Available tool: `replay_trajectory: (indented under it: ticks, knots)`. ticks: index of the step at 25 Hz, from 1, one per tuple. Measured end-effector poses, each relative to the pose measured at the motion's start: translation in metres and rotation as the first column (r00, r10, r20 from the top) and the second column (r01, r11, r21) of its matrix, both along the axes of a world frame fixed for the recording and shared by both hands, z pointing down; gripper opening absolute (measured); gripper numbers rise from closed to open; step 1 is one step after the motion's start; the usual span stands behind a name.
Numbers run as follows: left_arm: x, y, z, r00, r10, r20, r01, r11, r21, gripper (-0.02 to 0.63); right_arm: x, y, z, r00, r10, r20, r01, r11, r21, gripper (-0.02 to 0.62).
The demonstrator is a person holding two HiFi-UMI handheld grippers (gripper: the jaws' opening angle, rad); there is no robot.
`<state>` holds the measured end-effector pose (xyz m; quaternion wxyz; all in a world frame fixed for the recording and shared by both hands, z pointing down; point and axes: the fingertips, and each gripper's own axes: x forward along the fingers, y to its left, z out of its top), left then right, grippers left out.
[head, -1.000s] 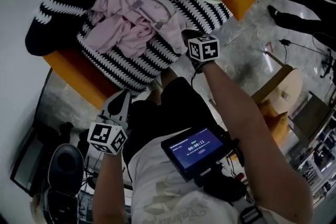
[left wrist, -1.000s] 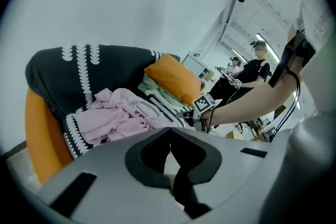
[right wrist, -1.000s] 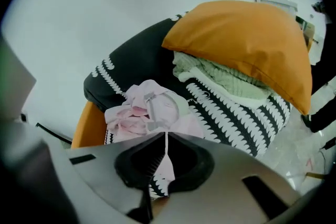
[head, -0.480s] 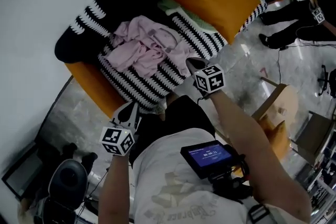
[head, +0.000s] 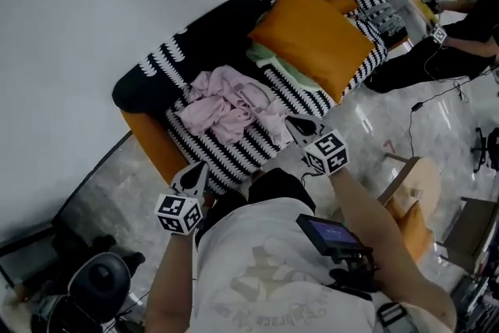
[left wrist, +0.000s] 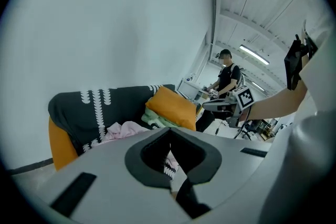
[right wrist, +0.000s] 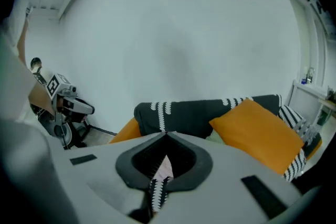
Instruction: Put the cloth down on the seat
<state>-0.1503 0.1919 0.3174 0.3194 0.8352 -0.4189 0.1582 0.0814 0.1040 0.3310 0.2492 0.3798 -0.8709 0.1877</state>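
Observation:
The pink cloth [head: 230, 107] lies crumpled on the seat of the black-and-white striped sofa [head: 187, 51], with neither gripper touching it. My right gripper [head: 291, 121] hovers just off the seat's front edge, to the cloth's right, shut and empty. My left gripper [head: 199, 167] hangs lower left, in front of the sofa, also shut with nothing in it. In the left gripper view the cloth [left wrist: 123, 130] shows beyond the closed jaw tips [left wrist: 169, 129]. In the right gripper view a sliver of the cloth [right wrist: 165, 167] shows through the hollow behind the tips [right wrist: 166, 135].
An orange cushion [head: 312, 35] leans on the sofa's right half over a pale green cloth [head: 273, 65]. A person in black [head: 460, 35] sits at the far right by a white desk. A wooden stool [head: 413, 175] stands at right, a black chair [head: 97, 285] at lower left.
The view has drawn back from the sofa. My right gripper, close beside the pink cloth a second ago, now stands clear of it; the cloth stays on the seat.

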Motion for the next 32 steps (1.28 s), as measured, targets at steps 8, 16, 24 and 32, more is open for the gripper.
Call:
replay_trajectory:
  ticks: [8, 16, 24, 32]
  knots:
    - [0.003, 0.018, -0.036, 0.999, 0.035, -0.001, -0.035, 0.997, 0.076, 0.011, 0.015, 0.021, -0.111, 0.99, -0.02, 0.142, -0.006, 0.984, 0.179, 0.015]
    - [0.012, 0.01, -0.085, 0.997, 0.075, -0.028, -0.068, 0.981, 0.184, 0.011, -0.014, 0.059, -0.175, 0.962, -0.098, 0.255, 0.029, 0.965, 0.262, 0.015]
    - [0.019, 0.012, -0.09, 0.993, 0.113, -0.039, -0.103, 0.974, 0.2, 0.011, -0.036, 0.075, -0.159, 0.956, -0.105, 0.276, 0.044, 0.975, 0.218, 0.015]
    - [0.02, 0.015, -0.091, 0.992, 0.119, -0.034, -0.11, 0.973, 0.202, 0.011, -0.035, 0.077, -0.159, 0.955, -0.107, 0.277, 0.05, 0.977, 0.207, 0.015]
